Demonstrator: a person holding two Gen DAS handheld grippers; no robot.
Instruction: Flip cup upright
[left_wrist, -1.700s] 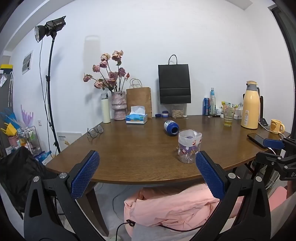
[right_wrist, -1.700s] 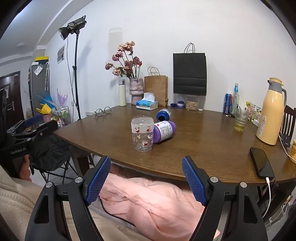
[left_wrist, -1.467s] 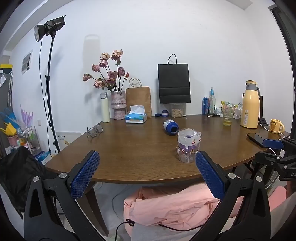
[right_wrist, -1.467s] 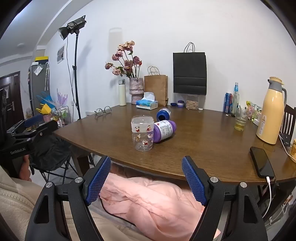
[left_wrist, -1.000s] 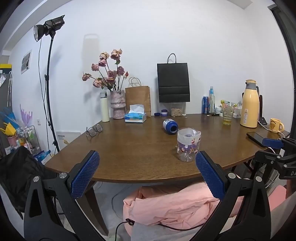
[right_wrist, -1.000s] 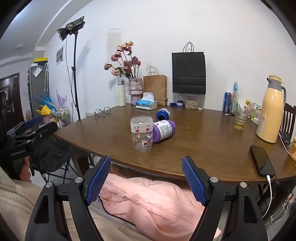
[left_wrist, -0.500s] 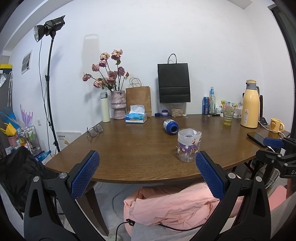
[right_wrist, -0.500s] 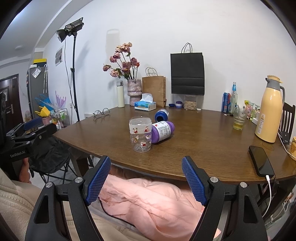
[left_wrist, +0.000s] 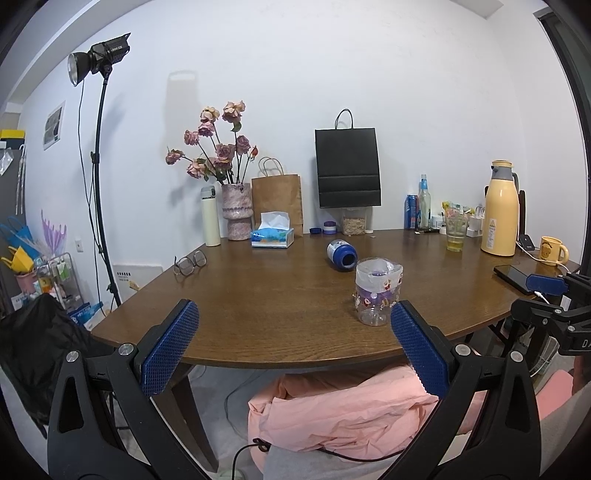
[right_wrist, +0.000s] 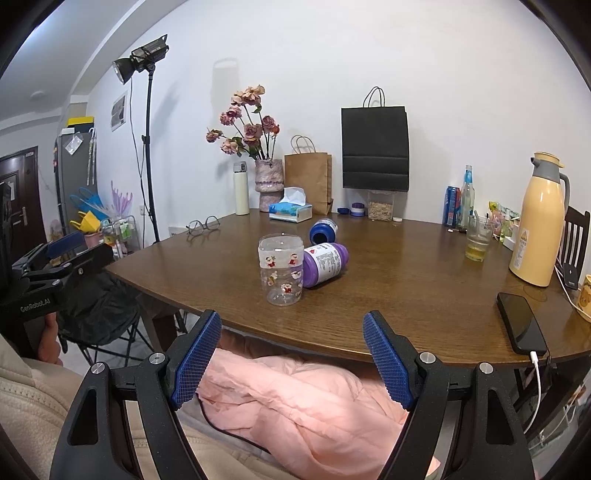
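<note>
A clear plastic cup with cartoon figures (left_wrist: 377, 291) (right_wrist: 281, 273) stands near the front edge of the brown table (left_wrist: 277, 291) (right_wrist: 406, 280). A purple bottle (right_wrist: 324, 264) lies on its side touching the cup. A blue bottle (left_wrist: 341, 254) (right_wrist: 323, 230) lies on its side behind them. My left gripper (left_wrist: 291, 347) is open and empty, held in front of the table edge, the cup just above its right finger. My right gripper (right_wrist: 291, 354) is open and empty, below the table edge, with the cup ahead and slightly left. The right gripper also shows at the left view's right edge (left_wrist: 546, 295).
At the back stand a flower vase (left_wrist: 236, 212), tissue box (left_wrist: 272, 236), brown bag (left_wrist: 277, 199), black bag (left_wrist: 348, 168), cans and a glass of tea (right_wrist: 476, 240). A yellow thermos (right_wrist: 537, 221), a phone (right_wrist: 521, 326) and a mug are at the right. Glasses (left_wrist: 190, 260) lie left. Pink cloth (right_wrist: 295, 402) lies below.
Almost nothing has moved. The right gripper's view has shifted slightly, so the cup and bottles sit a little further left in it. Both grippers stay open.
</note>
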